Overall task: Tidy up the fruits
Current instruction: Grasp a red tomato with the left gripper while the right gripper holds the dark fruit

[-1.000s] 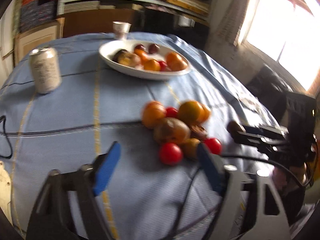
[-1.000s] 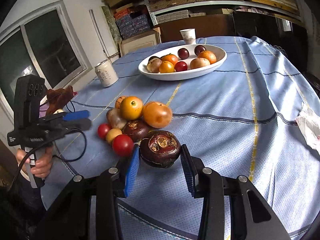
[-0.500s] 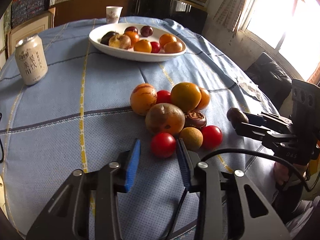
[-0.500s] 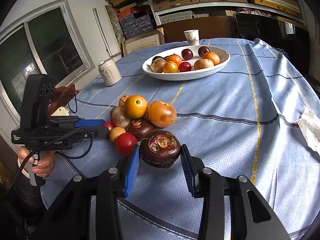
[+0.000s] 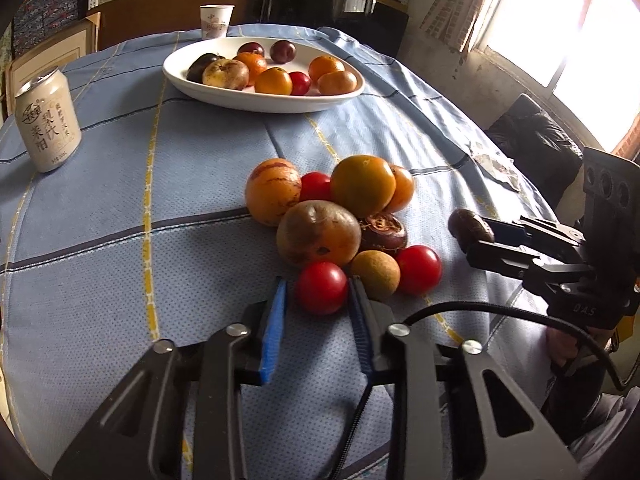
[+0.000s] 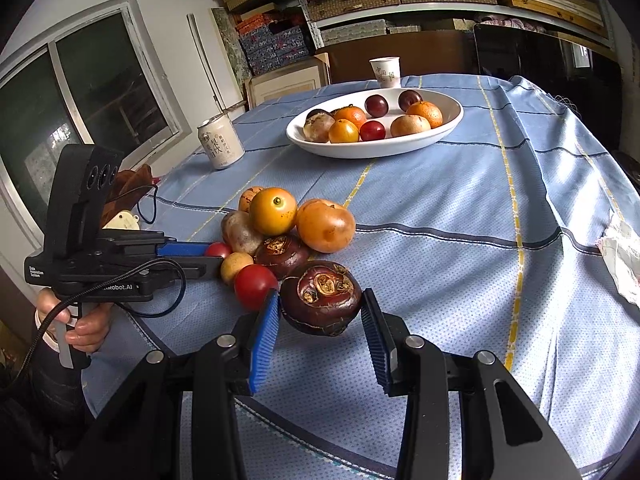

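A pile of loose fruit (image 5: 340, 220) lies on the blue tablecloth, with oranges, red tomatoes and brown fruits. My left gripper (image 5: 318, 292) is open, its blue pads on either side of the nearest red tomato (image 5: 322, 288), close but not clamped. My right gripper (image 6: 318, 312) is shut on a dark brown water chestnut (image 6: 320, 298), held just above the cloth beside the pile (image 6: 280, 228). The right gripper also shows in the left wrist view (image 5: 480, 236). A white oval bowl (image 5: 256, 100) with several fruits stands farther back, also in the right wrist view (image 6: 372, 148).
A drink can (image 5: 46, 120) stands at the left, also in the right wrist view (image 6: 220, 142). A paper cup (image 5: 216, 20) stands behind the bowl. A crumpled tissue (image 6: 620, 256) lies at the right table edge. Shelves and a window surround the table.
My left gripper has moved forward and down to the pile and narrowed around the nearest red tomato. My right gripper has kept its hold on the water chestnut, nearly still.
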